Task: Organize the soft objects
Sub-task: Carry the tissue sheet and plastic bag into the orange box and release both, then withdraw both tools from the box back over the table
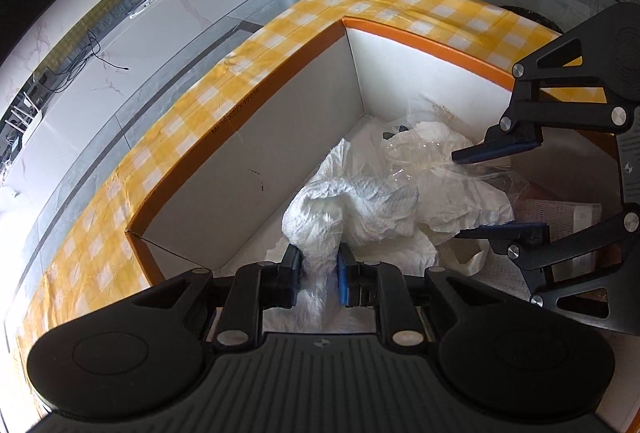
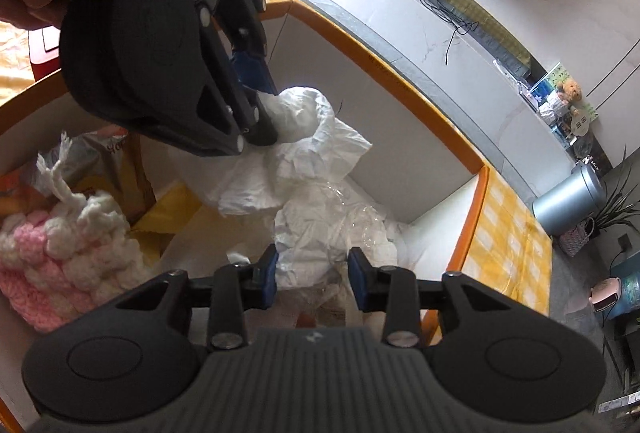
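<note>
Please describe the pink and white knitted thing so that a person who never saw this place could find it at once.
Look inside the big box with the orange rim on the yellow checked tablecloth. In the right wrist view, the knitted thing lies at the box's left end, beside yellow and orange packets. Only it is fluffy chunky yarn, pink and white; the white sheets beside it are thin and crumpled.

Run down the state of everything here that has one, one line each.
left gripper: shut on the white paper.
right gripper: jaws either side of white paper under clear film.
white paper: crumpled, inside the box.
orange-rimmed box: open-topped.
pink and white knit: bunched in the box.
</note>
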A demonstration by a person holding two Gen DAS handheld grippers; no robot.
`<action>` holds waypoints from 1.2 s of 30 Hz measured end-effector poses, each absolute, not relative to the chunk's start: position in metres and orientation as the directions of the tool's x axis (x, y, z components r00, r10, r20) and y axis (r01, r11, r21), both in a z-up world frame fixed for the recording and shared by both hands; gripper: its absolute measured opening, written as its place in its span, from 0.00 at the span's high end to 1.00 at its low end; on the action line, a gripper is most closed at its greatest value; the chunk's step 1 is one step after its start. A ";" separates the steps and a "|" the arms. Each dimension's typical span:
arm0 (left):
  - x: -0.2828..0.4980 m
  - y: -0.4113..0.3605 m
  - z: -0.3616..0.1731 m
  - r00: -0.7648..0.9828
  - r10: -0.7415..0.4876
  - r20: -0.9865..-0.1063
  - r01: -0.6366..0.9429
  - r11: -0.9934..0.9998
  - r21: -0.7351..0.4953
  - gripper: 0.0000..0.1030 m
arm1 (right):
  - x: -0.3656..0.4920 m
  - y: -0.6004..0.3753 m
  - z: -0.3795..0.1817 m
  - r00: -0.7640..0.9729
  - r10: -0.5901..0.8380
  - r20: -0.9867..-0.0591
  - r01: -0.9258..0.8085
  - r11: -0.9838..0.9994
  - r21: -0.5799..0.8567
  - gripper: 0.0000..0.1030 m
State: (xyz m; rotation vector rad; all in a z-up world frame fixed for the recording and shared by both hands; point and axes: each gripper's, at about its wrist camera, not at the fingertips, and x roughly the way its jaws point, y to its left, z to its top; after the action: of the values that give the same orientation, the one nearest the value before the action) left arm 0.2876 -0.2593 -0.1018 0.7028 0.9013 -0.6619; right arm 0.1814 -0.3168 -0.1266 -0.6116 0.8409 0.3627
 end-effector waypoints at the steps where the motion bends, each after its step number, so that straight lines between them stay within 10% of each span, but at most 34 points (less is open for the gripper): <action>1: 0.288 -0.260 -0.104 0.455 -0.205 -0.867 0.761 0.595 0.258 0.78 | 0.184 -0.317 -0.127 0.616 0.064 -0.785 -0.528 0.773 -0.351 0.63; 15: 0.282 -0.249 -0.082 0.480 -0.234 -0.845 0.740 0.625 0.248 0.42 | 0.196 -0.327 -0.113 0.580 0.071 -0.812 -0.501 0.816 -0.287 0.40; 36: 0.188 -0.144 0.013 0.619 -0.381 -0.686 0.643 0.748 0.164 0.41 | 0.109 -0.299 -0.033 0.722 0.033 -0.691 -0.227 0.955 -0.192 0.29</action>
State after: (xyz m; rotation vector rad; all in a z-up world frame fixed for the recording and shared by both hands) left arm 0.1882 -0.1444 0.0128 0.4204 0.6764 -0.6088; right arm 0.1092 -0.2991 -0.0332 -0.2724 0.7519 0.1457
